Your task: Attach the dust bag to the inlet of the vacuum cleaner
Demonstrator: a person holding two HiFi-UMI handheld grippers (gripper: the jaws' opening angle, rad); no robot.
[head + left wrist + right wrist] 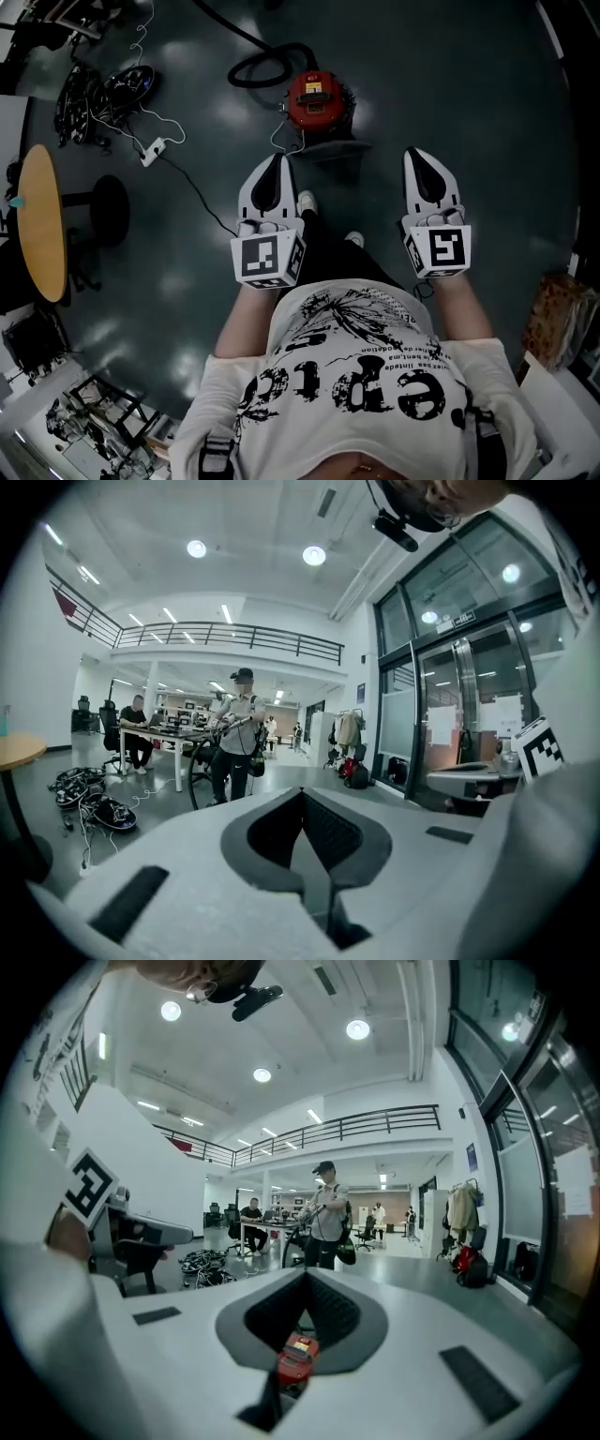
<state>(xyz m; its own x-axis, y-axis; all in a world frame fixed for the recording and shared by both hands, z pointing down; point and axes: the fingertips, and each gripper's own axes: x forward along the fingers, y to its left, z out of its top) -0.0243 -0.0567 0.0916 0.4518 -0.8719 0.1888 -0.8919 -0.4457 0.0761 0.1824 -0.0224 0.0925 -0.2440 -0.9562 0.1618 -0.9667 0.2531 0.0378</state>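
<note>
The red vacuum cleaner (317, 98) stands on the dark floor ahead of me, its black hose (258, 66) coiled behind it. Both grippers are held up in front of my chest, side by side and pointing forward. The left gripper (275, 161) has its jaws closed tip to tip with nothing between them, as the left gripper view confirms (302, 791). The right gripper (419, 155) is also shut and empty (305, 1274). Through the gap below its jaws the vacuum cleaner (295, 1356) shows far beneath. No dust bag shows in any view.
A round wooden table (42, 220) and a black stool (108, 208) stand at the left, with a cable pile (98, 94) and a white power strip (152, 150) beyond. A brown package (558, 314) lies at the right. A person (239, 733) stands by desks further off.
</note>
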